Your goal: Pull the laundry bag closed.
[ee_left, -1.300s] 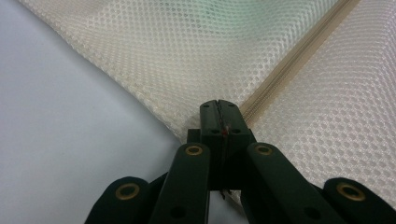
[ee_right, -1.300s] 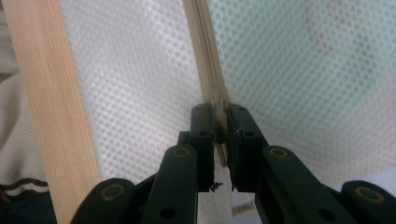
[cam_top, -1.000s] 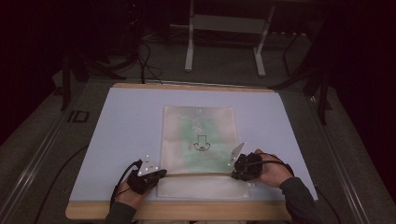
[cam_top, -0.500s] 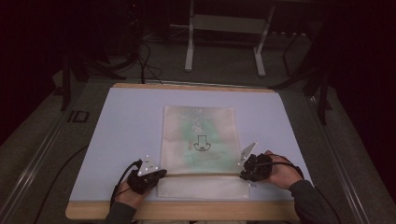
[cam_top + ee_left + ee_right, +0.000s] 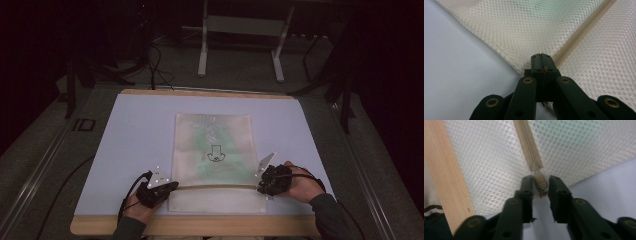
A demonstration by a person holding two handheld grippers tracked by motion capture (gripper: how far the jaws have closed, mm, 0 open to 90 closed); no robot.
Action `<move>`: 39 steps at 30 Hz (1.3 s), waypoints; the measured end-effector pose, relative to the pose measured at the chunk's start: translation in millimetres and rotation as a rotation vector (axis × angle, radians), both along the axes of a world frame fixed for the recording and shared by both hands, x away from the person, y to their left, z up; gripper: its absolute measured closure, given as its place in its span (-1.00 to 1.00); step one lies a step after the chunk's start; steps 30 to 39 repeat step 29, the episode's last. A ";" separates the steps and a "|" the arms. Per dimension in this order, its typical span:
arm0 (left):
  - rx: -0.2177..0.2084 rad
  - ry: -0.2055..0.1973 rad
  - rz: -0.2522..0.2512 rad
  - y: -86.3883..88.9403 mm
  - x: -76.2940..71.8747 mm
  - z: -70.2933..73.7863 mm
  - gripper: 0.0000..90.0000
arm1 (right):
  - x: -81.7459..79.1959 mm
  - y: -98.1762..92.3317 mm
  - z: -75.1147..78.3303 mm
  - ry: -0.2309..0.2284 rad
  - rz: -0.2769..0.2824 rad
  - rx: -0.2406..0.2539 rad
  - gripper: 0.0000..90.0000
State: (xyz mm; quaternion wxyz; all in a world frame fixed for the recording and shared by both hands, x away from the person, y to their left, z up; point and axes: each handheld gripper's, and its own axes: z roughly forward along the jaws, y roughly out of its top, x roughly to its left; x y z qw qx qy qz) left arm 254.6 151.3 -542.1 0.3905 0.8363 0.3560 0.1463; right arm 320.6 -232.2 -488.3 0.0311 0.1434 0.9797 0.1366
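Both forearms enter from the near edge of the table (image 5: 130,107), hands low and level, grippers pointing inward at each other along the zip (image 5: 215,186). The left gripper (image 5: 172,187) is clamped tight on the left end of the zip of the mesh bag (image 5: 212,150). The right gripper (image 5: 261,186) has just been opening; its jaws stand apart with the zip pull (image 5: 541,185) between them, unpinched. The bag lies flat mid-table, a green item inside showing through the mesh farther off.

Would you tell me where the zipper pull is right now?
The zipper pull sits at the mesh bag's right edge, between the right tool's parted jaws.
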 end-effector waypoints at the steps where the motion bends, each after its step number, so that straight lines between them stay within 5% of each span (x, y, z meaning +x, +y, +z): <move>1: 0.000 0.001 -0.001 0.1 0.1 0.0 0.99 | 0.0 -0.9 0.0 0.004 -0.005 0.005 0.57; 21: -0.007 0.011 0.003 0.2 0.8 0.3 0.99 | -4.9 -10.0 2.5 -0.010 -0.030 0.071 0.37; 29: 0.002 0.005 0.009 -1.2 0.0 0.7 0.98 | -8.3 -16.6 5.8 -0.042 -0.100 0.135 0.30; 39: 0.002 0.005 0.009 -1.2 0.0 0.7 0.98 | -8.3 -16.6 5.8 -0.042 -0.100 0.135 0.30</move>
